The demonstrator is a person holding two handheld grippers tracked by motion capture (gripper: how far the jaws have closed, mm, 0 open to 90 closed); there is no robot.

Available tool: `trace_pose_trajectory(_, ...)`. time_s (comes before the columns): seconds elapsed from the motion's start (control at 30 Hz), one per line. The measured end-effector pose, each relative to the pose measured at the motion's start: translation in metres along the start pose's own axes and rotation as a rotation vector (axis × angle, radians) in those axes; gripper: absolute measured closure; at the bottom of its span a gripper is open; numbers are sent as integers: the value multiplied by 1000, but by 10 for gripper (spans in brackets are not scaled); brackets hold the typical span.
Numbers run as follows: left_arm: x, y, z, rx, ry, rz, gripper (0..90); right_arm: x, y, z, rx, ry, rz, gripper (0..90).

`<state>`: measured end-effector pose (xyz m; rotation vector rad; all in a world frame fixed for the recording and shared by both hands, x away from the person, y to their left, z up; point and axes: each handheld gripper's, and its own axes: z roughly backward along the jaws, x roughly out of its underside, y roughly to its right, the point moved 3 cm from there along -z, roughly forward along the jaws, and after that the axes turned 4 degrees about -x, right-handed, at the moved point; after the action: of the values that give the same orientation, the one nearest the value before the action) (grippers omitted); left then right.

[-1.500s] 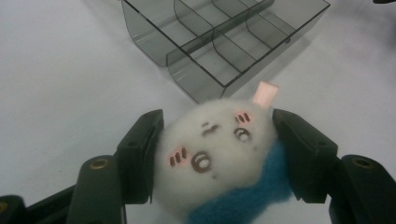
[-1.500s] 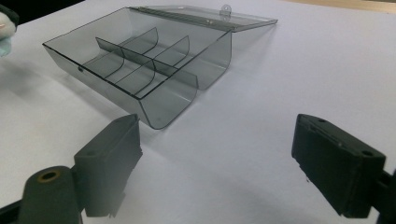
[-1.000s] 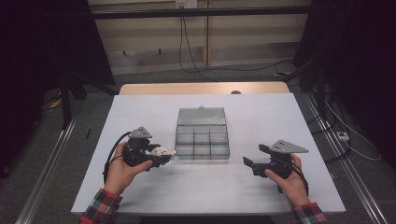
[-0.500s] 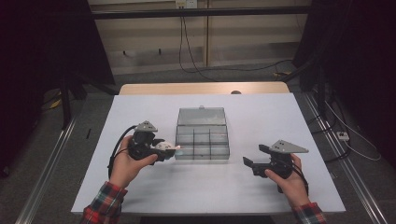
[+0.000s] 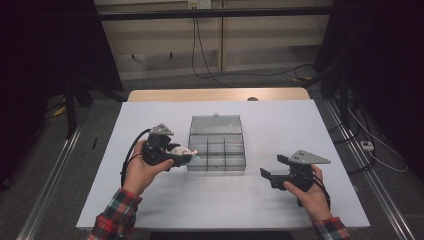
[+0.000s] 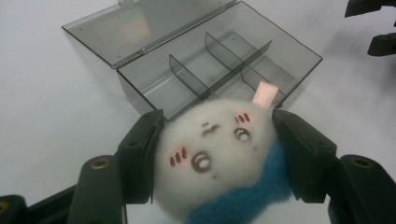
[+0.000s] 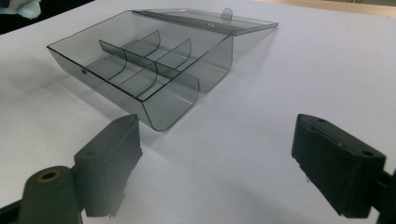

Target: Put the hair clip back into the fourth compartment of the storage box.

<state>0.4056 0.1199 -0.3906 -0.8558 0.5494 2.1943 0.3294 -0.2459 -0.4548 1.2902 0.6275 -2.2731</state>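
Left tool [image 5: 186, 157] grips a white felt toy [image 6: 215, 156] between both jaws, poised at the near-left corner of the open smoky compartment box [image 5: 218, 149] on the white bench [image 5: 280, 125]; a clean drop likely means centring over one cell first. Toy shows pink cheeks, blue base, pink tab. Right tool [image 5: 266, 176] rests open, empty, well apart

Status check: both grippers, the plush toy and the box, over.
Left gripper shut on plush toy, at the box's left edge. Right gripper open, empty, over bare table. Compartment box lid open, compartments empty. Nothing in the way.
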Motion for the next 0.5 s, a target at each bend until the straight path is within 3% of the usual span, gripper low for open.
trace_pose_trajectory(0.5, -6, -5, -8, -20, 0, 13, 373, 0, 0, 0, 0, 1, 3, 151)
